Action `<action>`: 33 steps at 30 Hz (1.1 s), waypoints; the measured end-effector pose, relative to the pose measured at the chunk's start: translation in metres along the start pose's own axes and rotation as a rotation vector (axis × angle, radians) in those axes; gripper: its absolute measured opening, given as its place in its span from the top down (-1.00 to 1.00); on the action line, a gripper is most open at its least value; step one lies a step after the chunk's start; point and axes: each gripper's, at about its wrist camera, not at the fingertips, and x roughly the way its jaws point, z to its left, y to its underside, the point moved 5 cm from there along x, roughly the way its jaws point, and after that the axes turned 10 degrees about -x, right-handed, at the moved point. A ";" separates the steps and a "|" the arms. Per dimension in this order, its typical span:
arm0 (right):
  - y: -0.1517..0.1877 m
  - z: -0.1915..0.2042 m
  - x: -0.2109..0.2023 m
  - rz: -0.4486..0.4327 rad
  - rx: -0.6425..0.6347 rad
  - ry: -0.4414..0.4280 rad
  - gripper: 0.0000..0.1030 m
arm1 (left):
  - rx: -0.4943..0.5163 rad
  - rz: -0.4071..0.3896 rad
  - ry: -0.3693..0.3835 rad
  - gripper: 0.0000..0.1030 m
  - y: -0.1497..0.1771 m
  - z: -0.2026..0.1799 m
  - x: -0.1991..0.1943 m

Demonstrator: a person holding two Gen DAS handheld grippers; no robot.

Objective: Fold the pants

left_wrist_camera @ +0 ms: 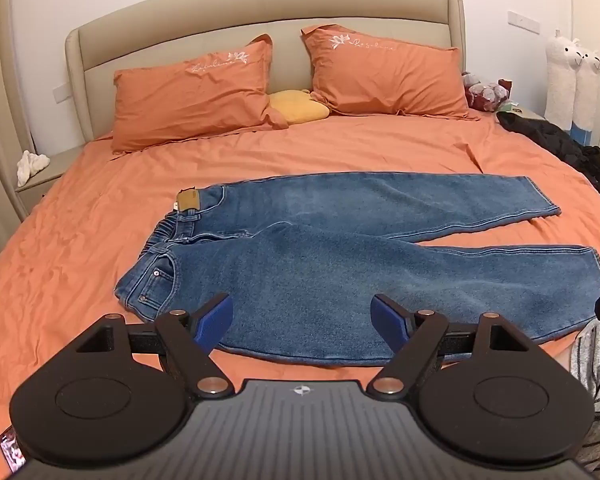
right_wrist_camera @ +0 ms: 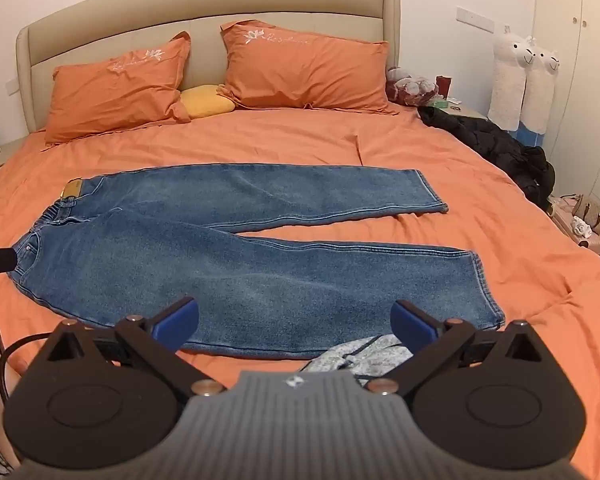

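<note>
Nearest in each wrist view are the grippers themselves. The left gripper (left_wrist_camera: 302, 316) has its blue pads spread about as wide as they go, nothing between them, hovering over the near edge of the jeans (left_wrist_camera: 340, 264) without touching. Same deal with the right gripper (right_wrist_camera: 294, 320): jaws wide apart, empty, aimed down at the near leg (right_wrist_camera: 260, 280).

The jeans lie flat across the orange bedsheet (left_wrist_camera: 80, 220), waistband toward the left of both views, legs splayed in a V toward the right, so no fold has been made yet. A grey patterned cloth (right_wrist_camera: 360, 354) sits right at the near edge by the right gripper.

What could bite here: denim is thick, so a shallow pinch may catch only the top layer, or snag the sheet along with it. The right one could also grab that grey cloth by mistake.

Further back are two orange pillows (left_wrist_camera: 188, 96) and the headboard (left_wrist_camera: 260, 4).
</note>
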 end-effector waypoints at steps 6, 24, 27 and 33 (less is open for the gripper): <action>0.000 0.000 0.000 -0.002 -0.001 0.001 -0.90 | -0.002 0.000 0.001 -0.78 0.000 0.000 0.000; -0.014 0.008 -0.007 -0.017 -0.024 0.005 -0.90 | -0.002 0.001 0.007 -0.78 0.003 0.006 0.003; -0.014 0.010 -0.006 -0.020 -0.026 0.004 -0.90 | -0.004 0.005 0.006 -0.78 0.002 0.006 0.003; -0.013 0.012 0.000 -0.019 -0.035 -0.004 -0.90 | -0.011 0.007 -0.009 -0.78 -0.001 0.005 0.003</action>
